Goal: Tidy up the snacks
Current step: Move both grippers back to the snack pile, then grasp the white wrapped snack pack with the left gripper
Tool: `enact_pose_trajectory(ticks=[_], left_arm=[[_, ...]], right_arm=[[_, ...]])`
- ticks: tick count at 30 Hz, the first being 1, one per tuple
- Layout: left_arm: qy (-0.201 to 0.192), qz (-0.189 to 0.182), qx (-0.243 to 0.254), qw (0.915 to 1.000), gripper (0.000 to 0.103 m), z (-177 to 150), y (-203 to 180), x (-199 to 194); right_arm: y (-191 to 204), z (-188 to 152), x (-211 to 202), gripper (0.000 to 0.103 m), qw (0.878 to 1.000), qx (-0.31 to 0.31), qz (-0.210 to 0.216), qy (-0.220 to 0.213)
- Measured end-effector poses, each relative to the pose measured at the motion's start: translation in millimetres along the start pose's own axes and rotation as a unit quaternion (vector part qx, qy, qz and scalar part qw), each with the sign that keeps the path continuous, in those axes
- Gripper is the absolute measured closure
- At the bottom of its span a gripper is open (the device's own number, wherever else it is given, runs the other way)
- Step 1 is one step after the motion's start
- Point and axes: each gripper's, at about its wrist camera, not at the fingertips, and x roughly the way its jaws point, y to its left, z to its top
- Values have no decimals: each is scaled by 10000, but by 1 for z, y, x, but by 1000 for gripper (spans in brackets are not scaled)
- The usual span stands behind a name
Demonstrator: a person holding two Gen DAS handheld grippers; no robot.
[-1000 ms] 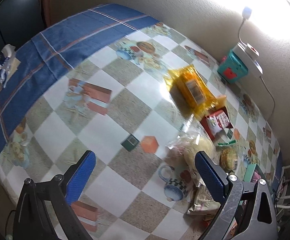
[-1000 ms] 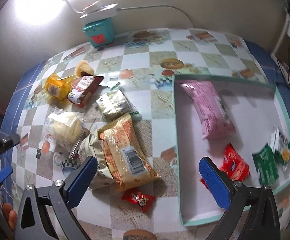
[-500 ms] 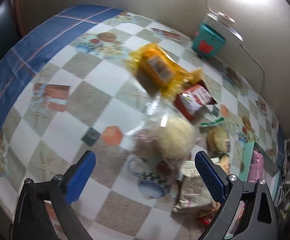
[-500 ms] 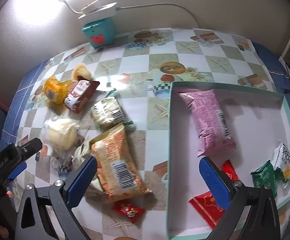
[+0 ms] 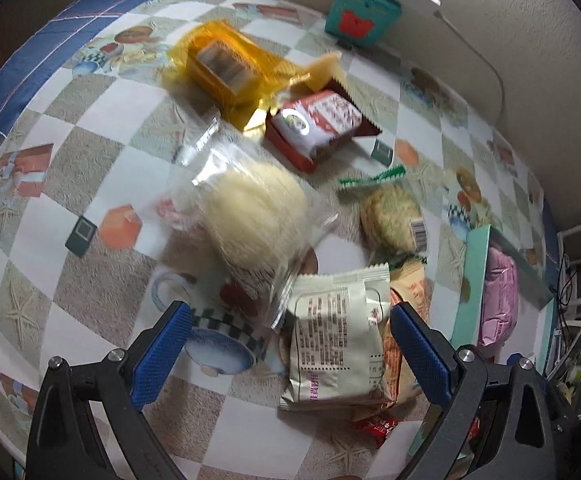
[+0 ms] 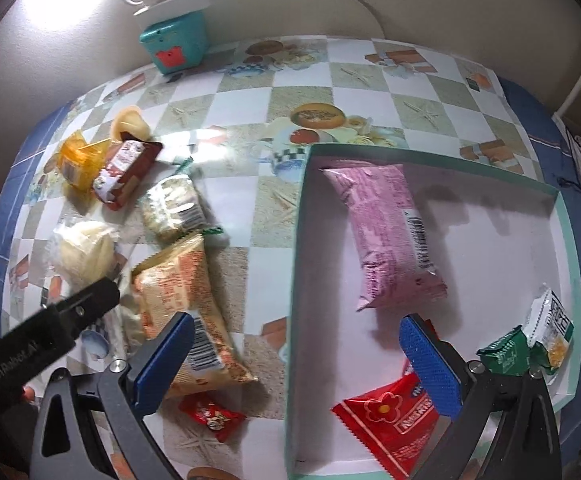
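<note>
Loose snacks lie on the checkered tablecloth: a yellow packet (image 5: 218, 64), a red-and-white box (image 5: 318, 120), a clear bag with a pale pastry (image 5: 250, 216), a green-tied cookie bag (image 5: 390, 216), a white packet (image 5: 338, 344) and an orange packet (image 6: 182, 292). My left gripper (image 5: 290, 356) is open and low over the pile, with the white packet's near end between its fingers. My right gripper (image 6: 298, 360) is open above the left wall of the teal tray (image 6: 298, 240). A pink packet (image 6: 386, 232), a red packet (image 6: 390, 420) and two green packets (image 6: 504, 356) lie in the tray.
A teal box (image 6: 174, 40) with a white power strip and cable on top stands against the back wall. A small red candy (image 6: 210, 416) lies near the table's front edge. In the right wrist view the left gripper's black body (image 6: 50, 332) reaches in from the left.
My left gripper has swung right and forward from the bare tablecloth to the snack pile, and the white packet now lies between its fingers. The right gripper has edged closer to the tray.
</note>
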Motion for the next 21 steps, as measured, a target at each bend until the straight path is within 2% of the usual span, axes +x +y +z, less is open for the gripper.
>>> enact_pose_trajectory(ticks=[1,3,5,10,11,16,21], left_arm=[[29,-35,-3,10000,6,-1,-1,1],[66,-102,37,9999,19,-3,-5,3],[131,-119,61,9998,27,-4,-8,5],[243,-293,111,9992,43,-7,-12,8],[264,-359,104,9990,51,-8,-12,8],[293,-309,102,9990,52,-9,-10,6],[315,-102,-35,9994,52,-8,1,4]], right_arm=[[-3,0,1,0,10000,49,-17,23],[-6,-1,1,0,9999,119,-5,48],[-8,-1,2,0,9999,134,-7,64],[-10,0,1,0,9998,165,1,55],[-10,0,1,0,9999,164,1,55],[-6,0,0,0,9999,106,-19,57],[8,-1,-1,0,10000,-87,-18,10]])
